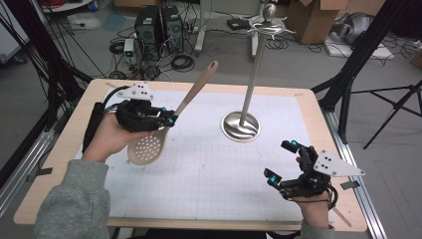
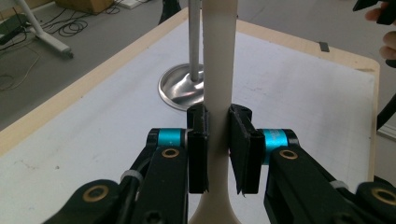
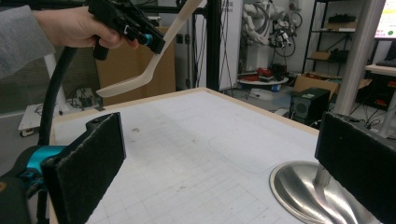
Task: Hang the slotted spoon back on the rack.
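We held the slotted spoon [image 1: 161,130] in our left gripper [image 1: 168,118], its two pads clamped on the handle just above the bowl, as the left gripper view showed plainly [image 2: 218,140]. The spoon was off the table [image 1: 209,169], tilted, with its perforated bowl hanging low toward us and its handle end pointing up and away toward the stand [image 1: 251,74]. In the right gripper view the spoon [image 3: 140,77] hung in the air well above the white mat, clear of everything.

Taking the stand as our landmark: the spoon was to its left and well apart from it, the handle tip lower than the hooked crown at the top of the pole. The stand's round steel base [image 2: 182,88] lay just behind the handle in the left gripper view.

Our right gripper [image 1: 283,162] rested to the right of the stand's base and nearer to us, jaws spread wide with nothing between them; through its own view we saw the base [image 3: 317,196] between its two pads [image 3: 88,163].

As we judged it, picking up the spoon was done. What remained was to carry it across to the stand, raise the handle end to the crown and hang it on a hook, then let go. No hook carried anything yet.
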